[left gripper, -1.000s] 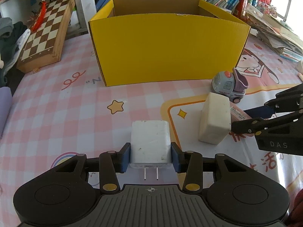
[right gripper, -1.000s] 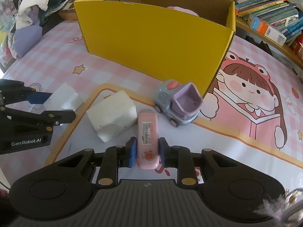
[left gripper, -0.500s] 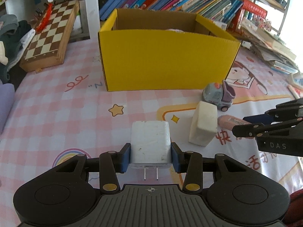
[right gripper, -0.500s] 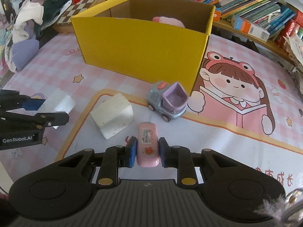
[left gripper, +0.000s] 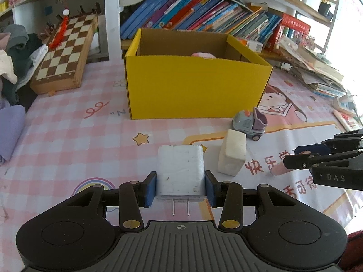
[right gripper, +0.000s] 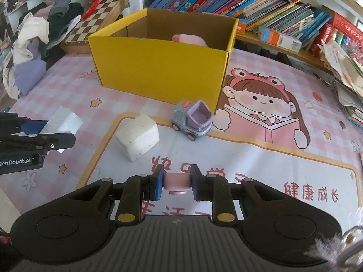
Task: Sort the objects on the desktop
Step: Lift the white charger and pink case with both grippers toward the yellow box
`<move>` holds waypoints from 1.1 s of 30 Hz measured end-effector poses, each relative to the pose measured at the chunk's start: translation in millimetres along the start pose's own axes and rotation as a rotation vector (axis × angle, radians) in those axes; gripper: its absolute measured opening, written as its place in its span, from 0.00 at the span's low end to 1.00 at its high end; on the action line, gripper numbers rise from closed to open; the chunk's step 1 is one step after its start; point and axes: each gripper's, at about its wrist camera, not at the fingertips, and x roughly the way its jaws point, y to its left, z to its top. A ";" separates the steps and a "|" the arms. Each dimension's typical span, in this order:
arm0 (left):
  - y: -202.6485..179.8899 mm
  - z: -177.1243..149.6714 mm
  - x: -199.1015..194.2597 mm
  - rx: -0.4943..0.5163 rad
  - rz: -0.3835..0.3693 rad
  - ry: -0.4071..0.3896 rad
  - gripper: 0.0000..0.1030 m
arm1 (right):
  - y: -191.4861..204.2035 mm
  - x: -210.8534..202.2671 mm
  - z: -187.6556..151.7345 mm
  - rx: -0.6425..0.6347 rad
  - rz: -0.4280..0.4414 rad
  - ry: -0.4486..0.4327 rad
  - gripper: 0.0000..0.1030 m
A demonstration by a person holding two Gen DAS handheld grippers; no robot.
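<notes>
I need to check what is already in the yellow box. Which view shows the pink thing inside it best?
The right wrist view: it looks down past the box rim, so the pink thing shows as a rounded lump against the far wall. In the left wrist view only a thin pink sliver clears the front wall.

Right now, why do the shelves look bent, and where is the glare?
Left wrist view: the fisheye lens bows the bookshelf, and window light washes out the far right edge. Right wrist view: same curving, while the yellow box stays sharp and evenly lit.
</notes>
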 end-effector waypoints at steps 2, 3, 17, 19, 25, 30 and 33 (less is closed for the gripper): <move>0.2 -0.3 -5.3 0.005 -0.001 -0.014 0.40 | 1.6 -5.2 -1.7 0.003 -0.006 -0.010 0.22; 0.1 -0.2 -7.8 0.009 -0.003 -0.021 0.40 | 2.5 -7.8 -2.4 0.003 -0.009 -0.015 0.22; -1.2 9.4 -32.5 0.061 -0.013 -0.104 0.40 | 9.8 -33.1 -3.8 0.025 -0.019 -0.064 0.22; -1.3 12.8 -34.4 0.066 -0.016 -0.115 0.40 | 11.3 -35.6 -2.2 0.022 -0.017 -0.071 0.22; -1.4 23.0 -40.1 0.082 -0.023 -0.148 0.40 | 14.8 -45.6 10.0 0.006 -0.010 -0.108 0.22; -1.5 31.5 -44.8 0.096 -0.029 -0.175 0.40 | 17.6 -53.2 26.5 -0.027 -0.001 -0.145 0.22; -2.0 39.9 -46.3 0.104 -0.033 -0.194 0.40 | 18.1 -56.7 37.8 -0.045 0.003 -0.166 0.22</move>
